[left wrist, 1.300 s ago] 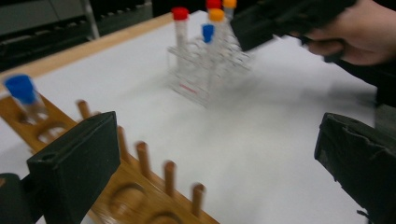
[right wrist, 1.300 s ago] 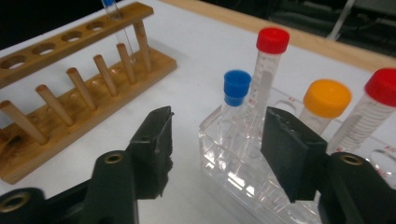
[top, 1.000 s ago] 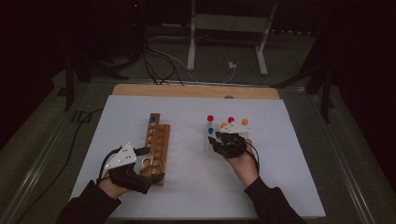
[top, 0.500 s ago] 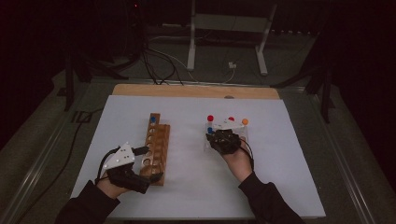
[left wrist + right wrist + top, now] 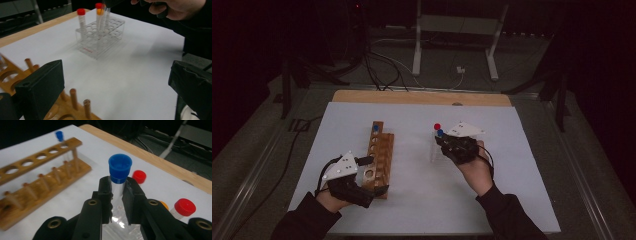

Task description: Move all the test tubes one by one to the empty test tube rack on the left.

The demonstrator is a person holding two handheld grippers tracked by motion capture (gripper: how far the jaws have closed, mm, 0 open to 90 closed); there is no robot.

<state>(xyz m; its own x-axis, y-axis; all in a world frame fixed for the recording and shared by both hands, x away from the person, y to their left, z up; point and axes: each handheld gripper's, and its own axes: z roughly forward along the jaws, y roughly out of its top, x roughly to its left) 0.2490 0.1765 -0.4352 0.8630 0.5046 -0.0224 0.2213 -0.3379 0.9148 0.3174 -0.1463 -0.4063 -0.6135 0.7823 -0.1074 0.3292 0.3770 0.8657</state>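
Observation:
My right gripper (image 5: 446, 142) (image 5: 119, 185) hangs above the clear plastic rack (image 5: 435, 153) (image 5: 100, 41), shut on a blue-capped tube (image 5: 440, 133) (image 5: 120, 167) just under its cap. The tube stands upright, lifted out of the rack. Red-capped tubes (image 5: 139, 176) (image 5: 80, 15) and an orange-capped one (image 5: 100, 11) remain in that rack. My left gripper (image 5: 370, 177) (image 5: 115, 85) rests at the near end of the wooden rack (image 5: 380, 152) (image 5: 37, 177), jaws wide apart and open. Another blue-capped tube (image 5: 376, 129) (image 5: 60, 136) stands at the wooden rack's far end.
Both racks stand on a white sheet (image 5: 412, 200) over a wooden tabletop (image 5: 422, 97). Behind the table are a stand's metal legs (image 5: 417, 50) and cables (image 5: 382, 65) on the floor. A hand-width of open sheet lies between the two racks.
My right gripper has risen from the clear rack, drawing the blue-capped tube up with it. The left gripper has stayed at the wooden rack.

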